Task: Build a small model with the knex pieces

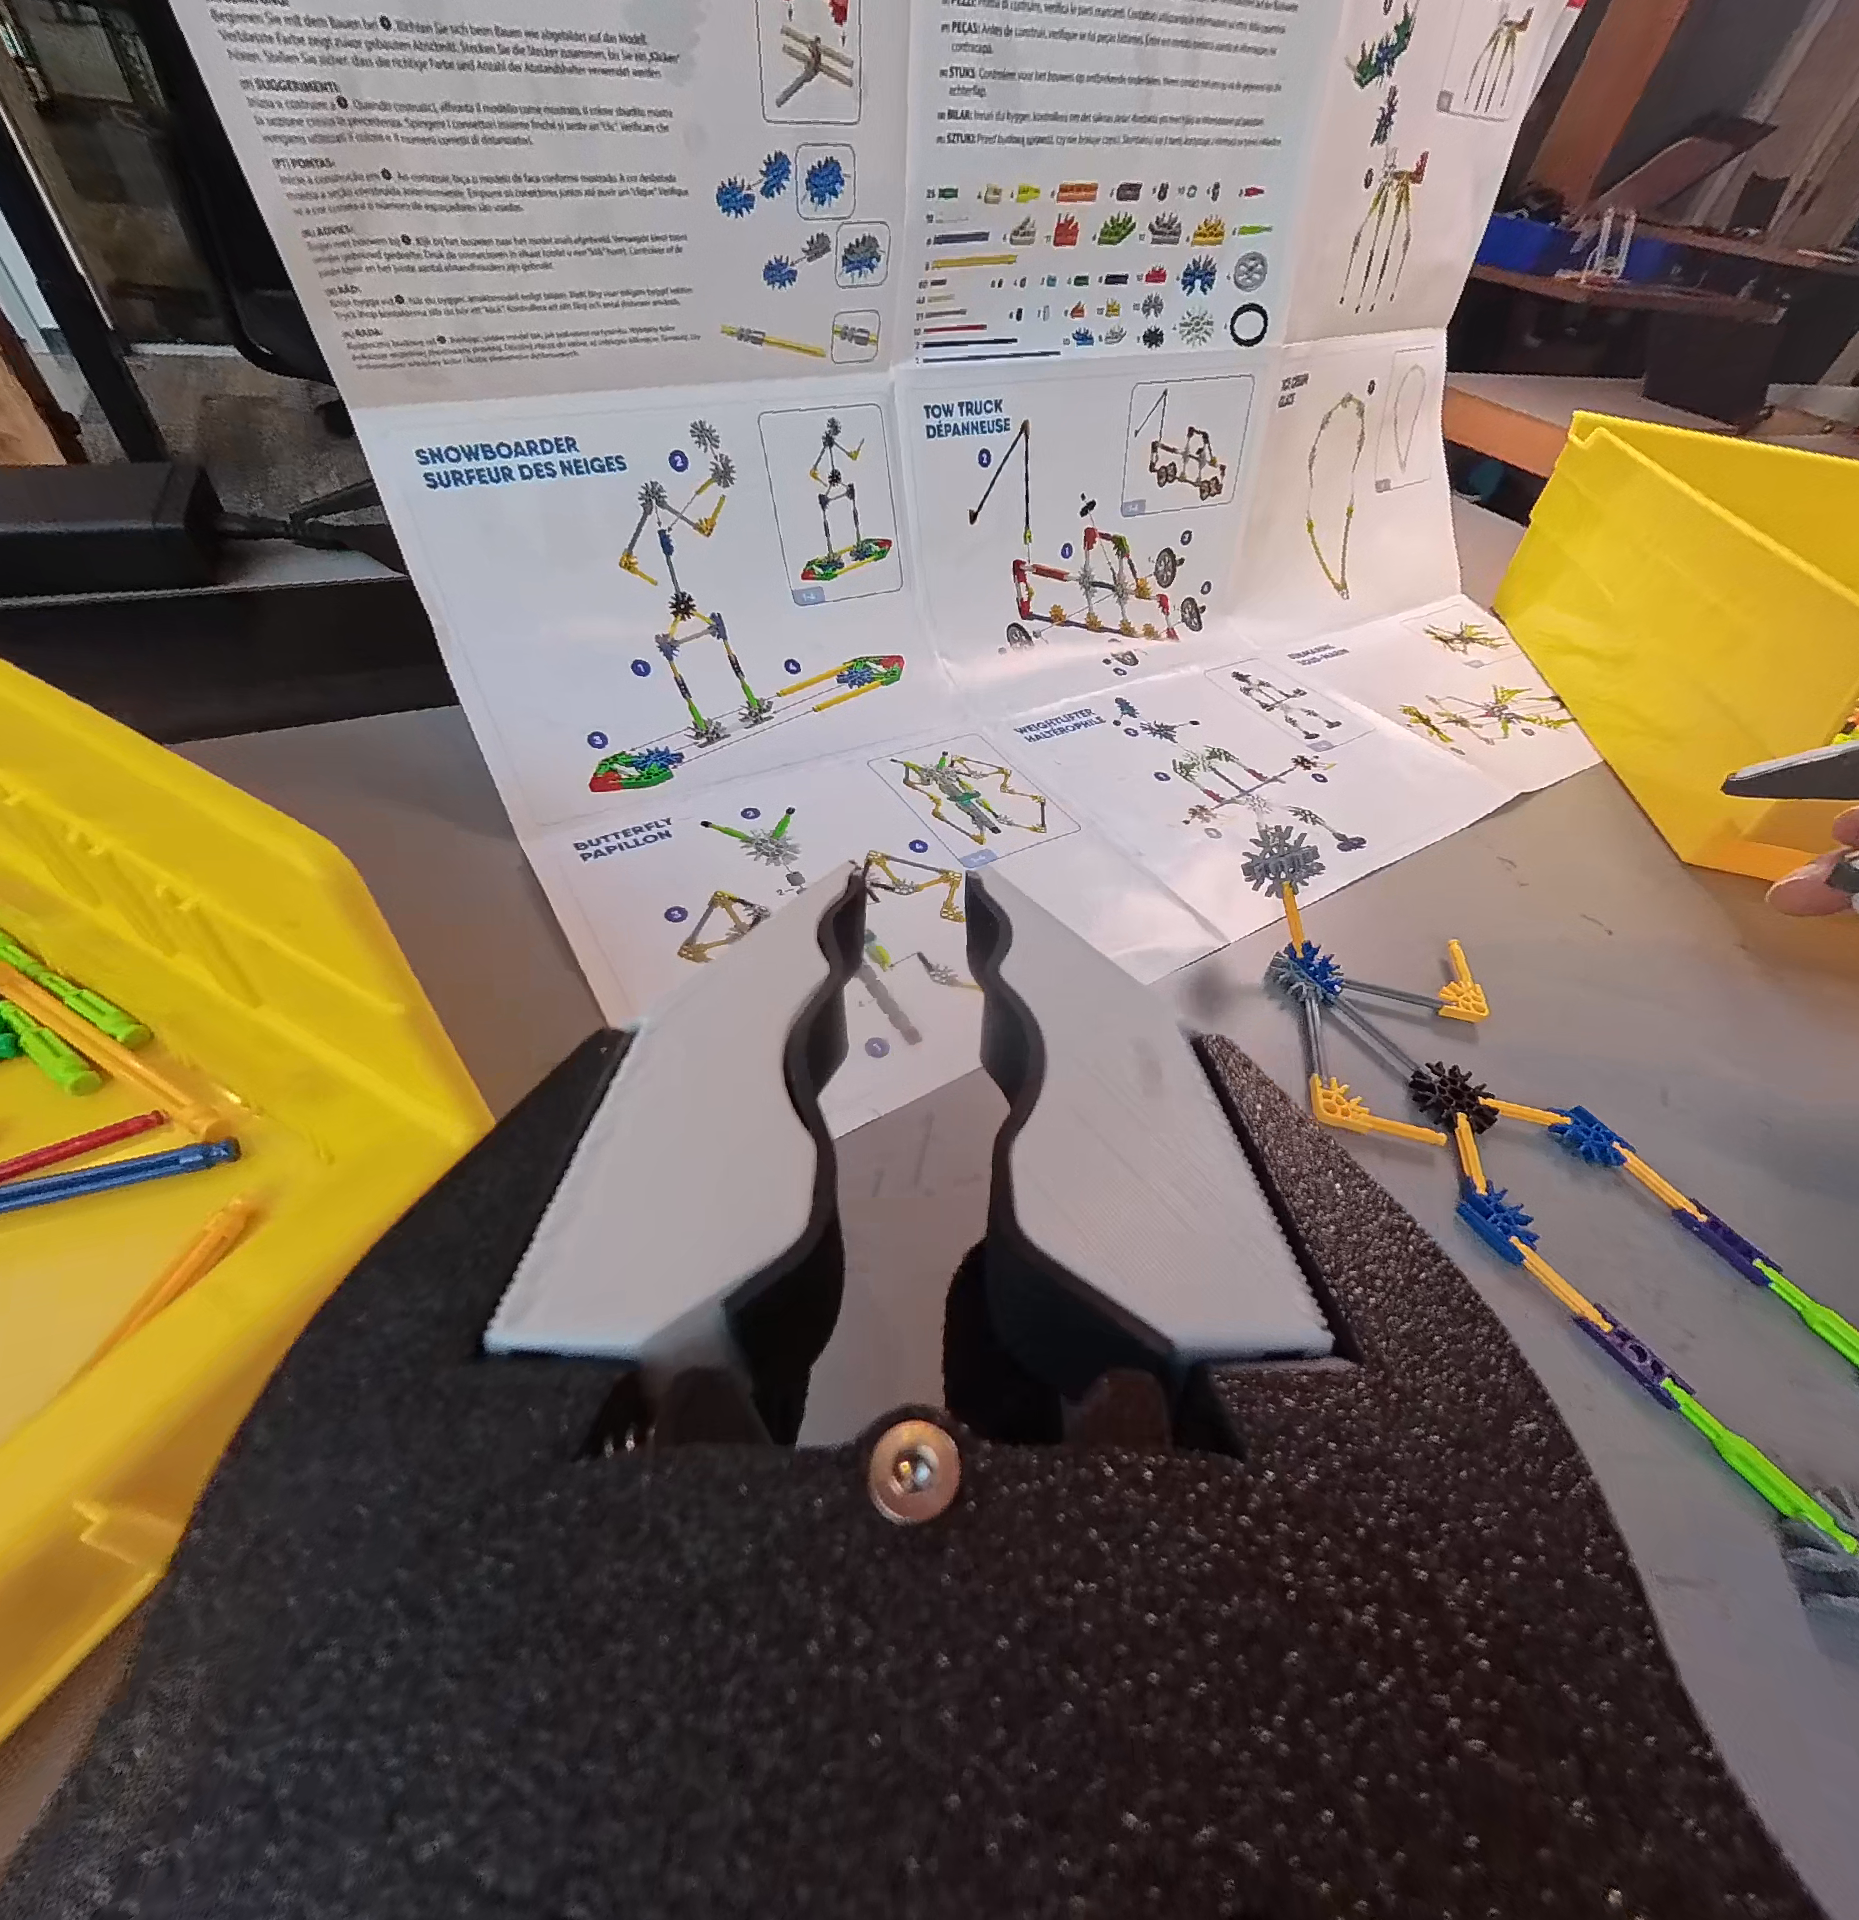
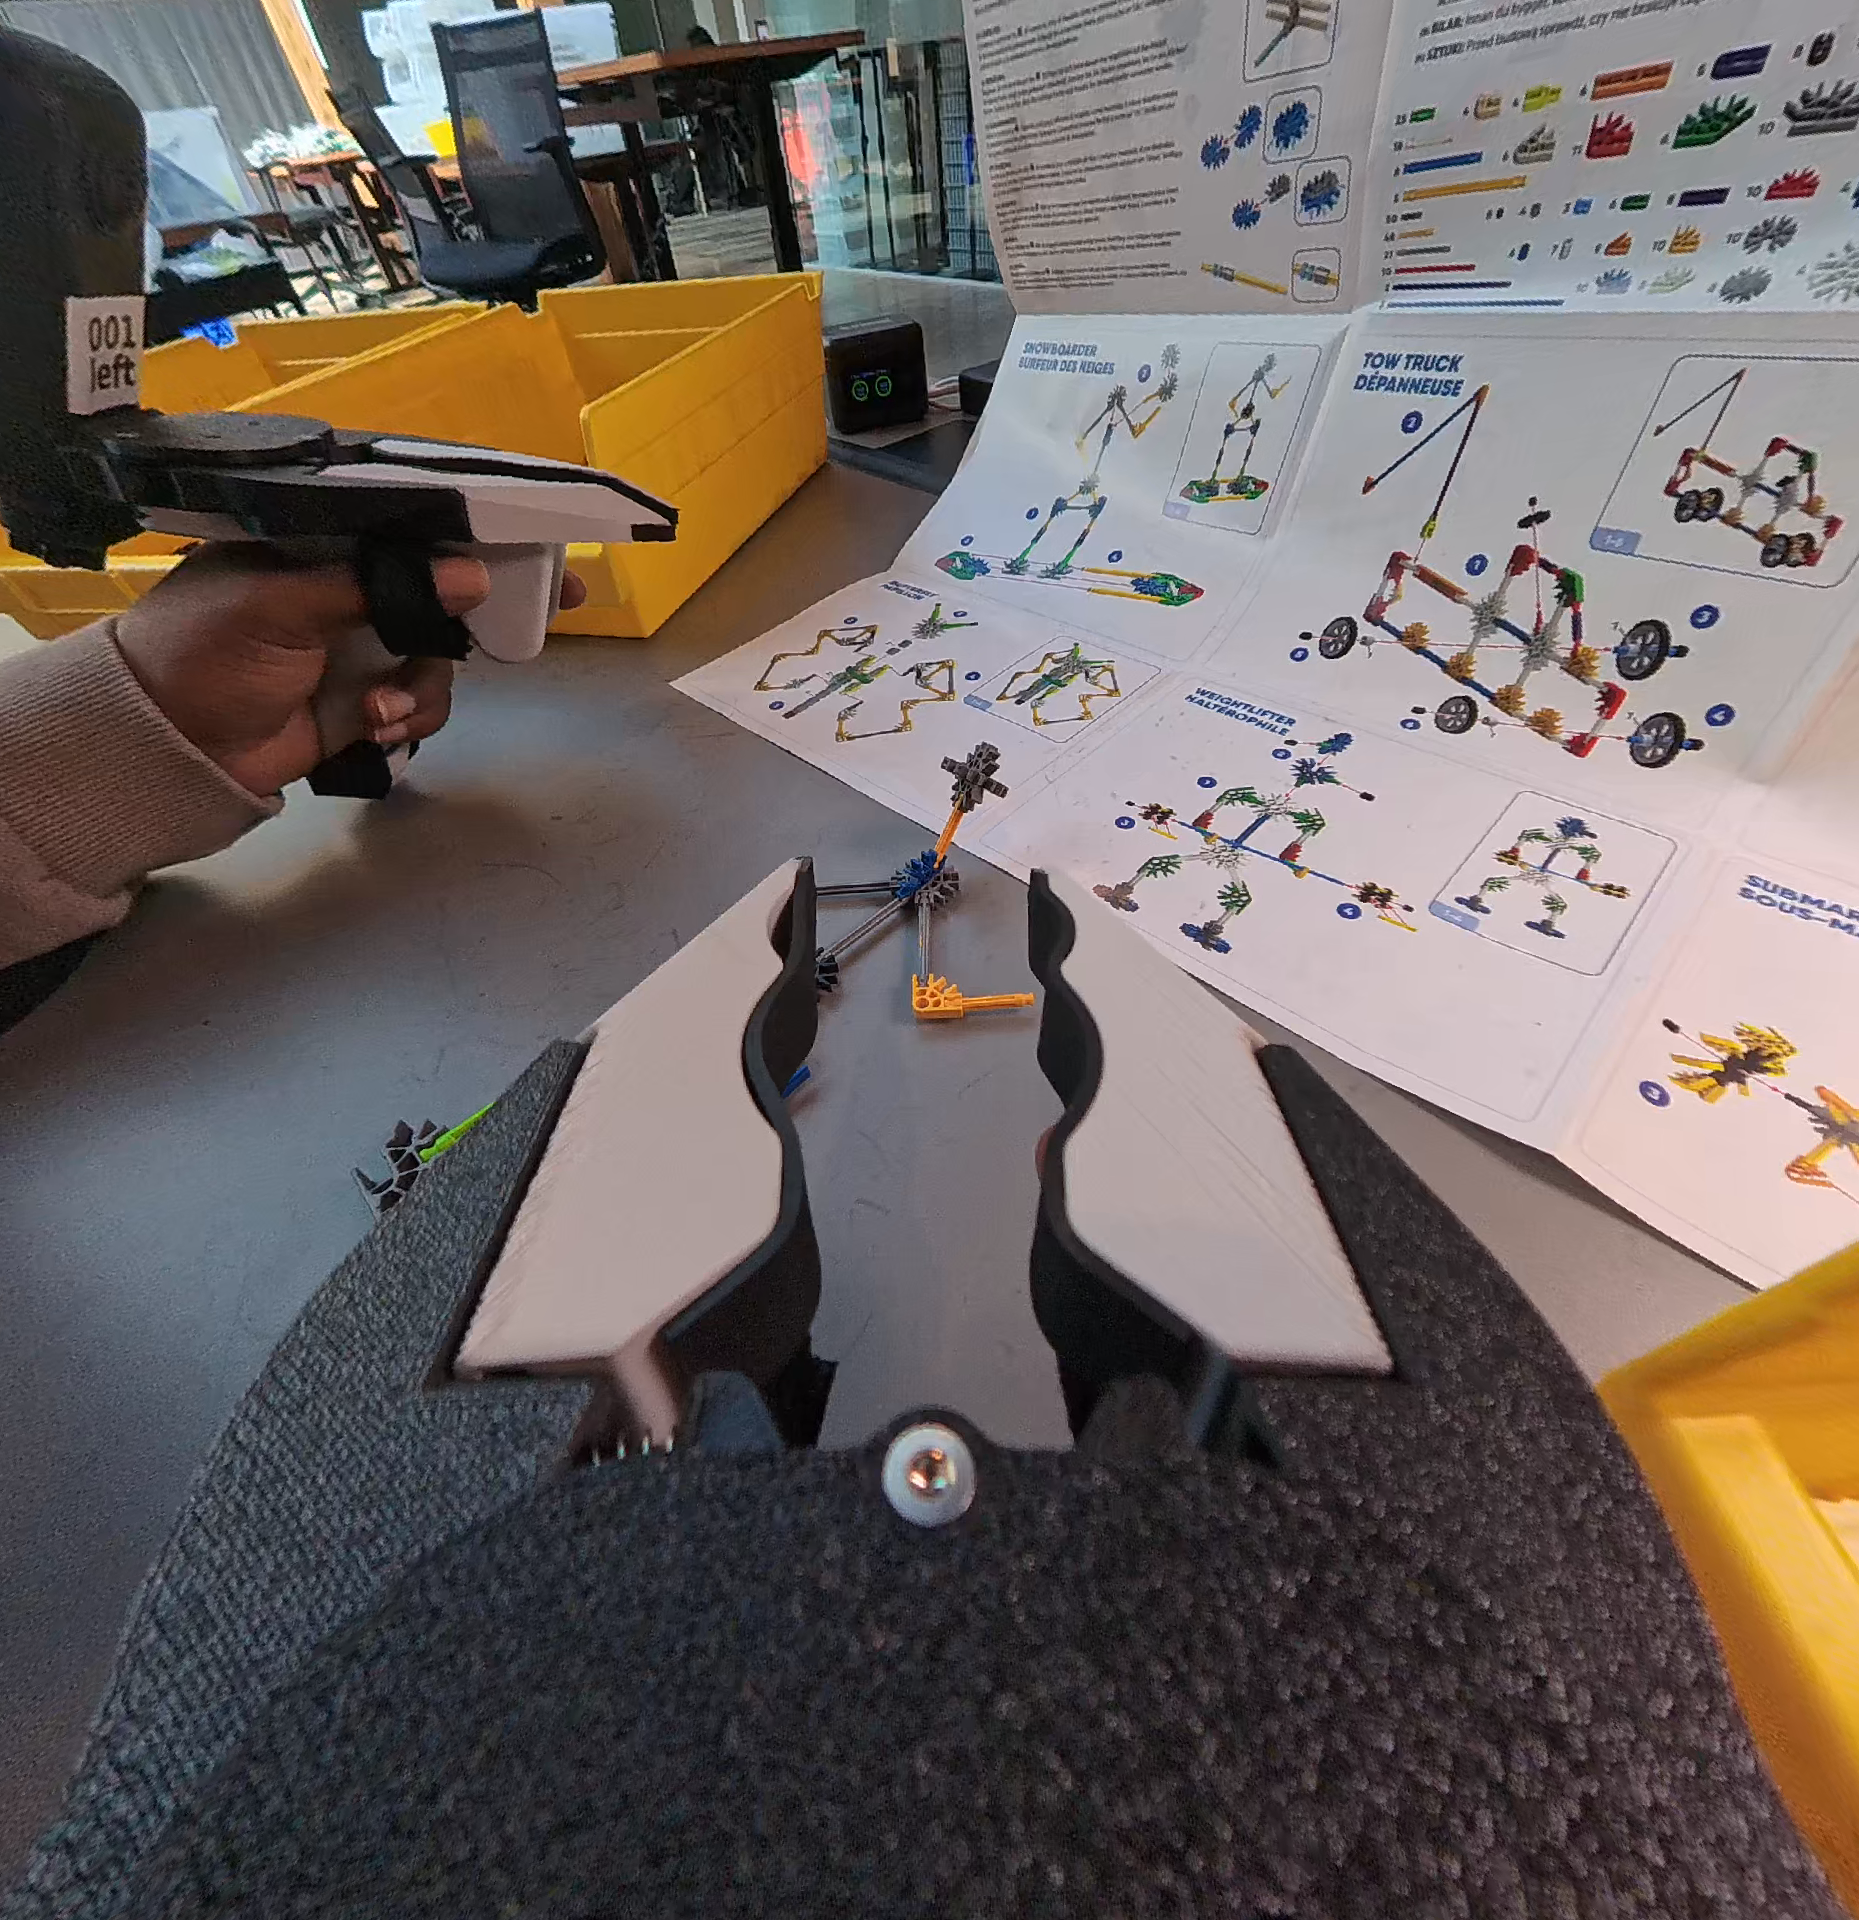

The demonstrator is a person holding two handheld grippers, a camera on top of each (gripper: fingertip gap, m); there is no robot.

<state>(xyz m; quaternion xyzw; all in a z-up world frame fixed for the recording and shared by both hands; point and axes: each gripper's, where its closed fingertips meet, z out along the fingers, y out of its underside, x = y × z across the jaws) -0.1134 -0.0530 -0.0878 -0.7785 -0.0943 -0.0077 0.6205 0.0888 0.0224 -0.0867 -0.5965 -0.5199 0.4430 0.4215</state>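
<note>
The right tool [image 2: 920, 883] is open and empty, and the rod-and-connector figure [image 2: 920, 914] lies flat on the desk [image 2: 405, 935] directly ahead of its tips, the yellow corner connector [image 2: 940, 1000] between its fingers. The figure's long axis runs roughly along the right tool's pointing direction, grey snowflake connector [image 2: 975, 774] at the far end touching the instruction sheet [image 2: 1320, 644]. The left tool [image 1: 912, 894], also open and empty, points at the sheet with the figure off to its right, so the right tool is nearer.

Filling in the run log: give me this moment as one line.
left gripper: open, empty, over instruction sheet | right gripper: open, empty, over toy figure | yellow bins at both sides
</note>
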